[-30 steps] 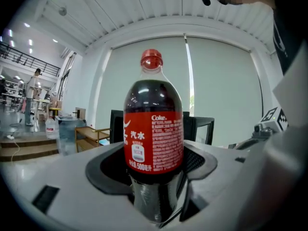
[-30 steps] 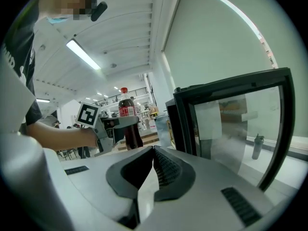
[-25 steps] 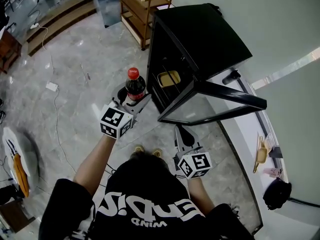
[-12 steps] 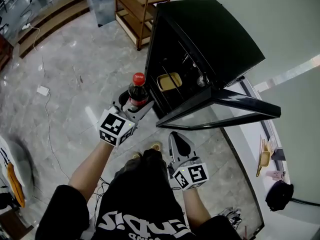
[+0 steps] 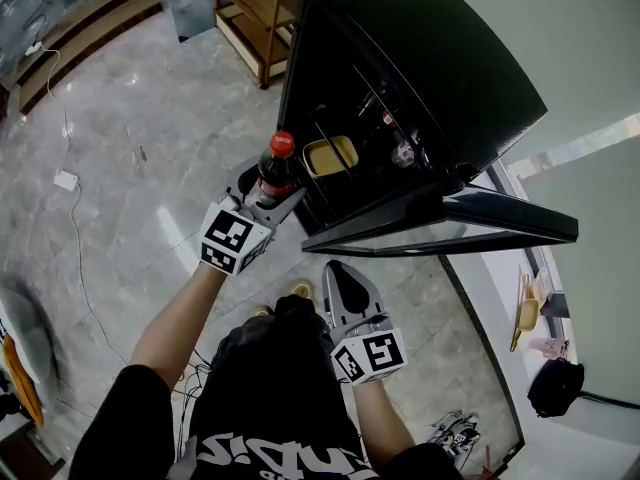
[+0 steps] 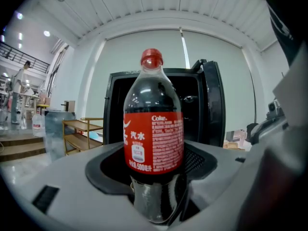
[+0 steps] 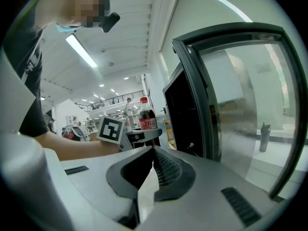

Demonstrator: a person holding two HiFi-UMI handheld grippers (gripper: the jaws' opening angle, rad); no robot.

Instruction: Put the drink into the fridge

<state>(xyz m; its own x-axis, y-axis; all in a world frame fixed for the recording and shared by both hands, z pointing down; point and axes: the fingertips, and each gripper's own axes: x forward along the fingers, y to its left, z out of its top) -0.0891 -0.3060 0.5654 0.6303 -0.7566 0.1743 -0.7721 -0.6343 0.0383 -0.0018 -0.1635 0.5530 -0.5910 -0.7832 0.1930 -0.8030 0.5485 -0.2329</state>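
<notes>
Bottle (image 6: 153,105) in left tool (image 6: 155,177) | right tool (image 7: 150,160) closed | label (image 6: 154,146) legible: left gripper view

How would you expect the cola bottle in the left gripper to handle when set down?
The cola bottle looks nearly full of dark liquid, so it is probably heavy for its size. It is tall and narrow, held low by the left gripper, so it may tip. Its smooth plastic could slip.

Fridge (image 5: 420,58) opening: straight ahead of the left gripper (image 5: 268,190) and its cola bottle (image 5: 274,173), with a clear gap between them. Inside, just past the claw, a yellow container (image 5: 330,155) and stored bottles (image 5: 398,140) take up room. Glass door (image 5: 450,230): swung out ahead of the right gripper (image 5: 338,273), walling that side.
</notes>
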